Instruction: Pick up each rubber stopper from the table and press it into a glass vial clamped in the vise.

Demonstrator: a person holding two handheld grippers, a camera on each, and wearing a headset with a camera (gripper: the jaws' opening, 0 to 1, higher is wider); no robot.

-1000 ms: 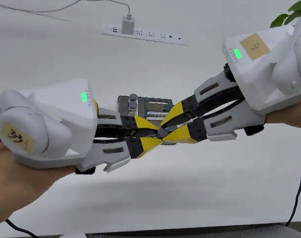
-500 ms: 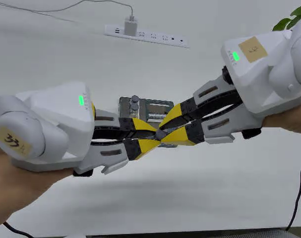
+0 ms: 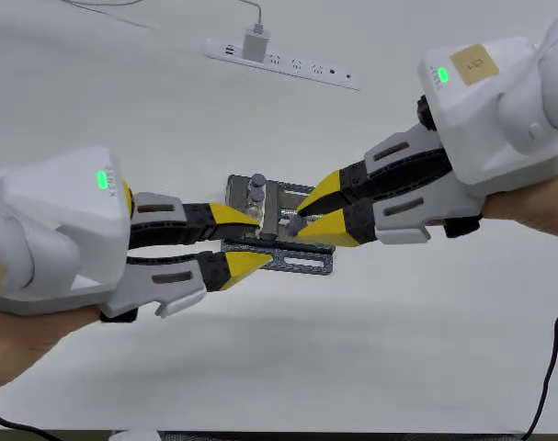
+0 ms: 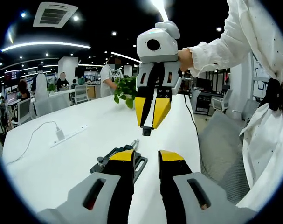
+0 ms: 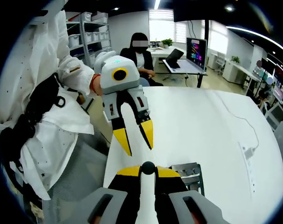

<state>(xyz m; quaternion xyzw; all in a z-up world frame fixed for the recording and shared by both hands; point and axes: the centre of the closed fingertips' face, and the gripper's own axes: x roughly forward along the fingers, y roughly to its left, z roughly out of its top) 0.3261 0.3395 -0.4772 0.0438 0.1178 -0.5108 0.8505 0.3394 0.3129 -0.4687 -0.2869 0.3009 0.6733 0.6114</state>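
Closest to the front edge of the desk (image 3: 370,349), the left gripper (image 4: 146,154) comes in from the left side. Its jaws stand apart by a clear gap with nothing between them, and the left gripper view shows bare desk through that gap. It sits low beside the vise (image 3: 301,264), probably waiting or ready to steady things while the other gripper works.

Facing it from the right side, the right gripper (image 3: 299,224) has its jaws pinched onto a small dark rubber stopper (image 5: 147,167). It grips with the very tips, so the stopper's rounded end sticks out past them. Held like that, the free end could go into a vial mouth without the jaws hitting glass.

In the head view the stopper is over the middle of the vise, which stands about midway between the desk's front and back edges. The vise clamps the vials upright, so a downward push should not tip them.

At the vise's left end, two vials (image 3: 257,189) already wear grey stoppers. I cannot tell whether an open vial stands right under the held stopper, because the jaws cover that spot. The step in hand looks like lining the stopper up before pressing it down.

Along the back edge lies a white power strip (image 3: 292,64) with a charger (image 3: 257,43) plugged in, well apart from the work.
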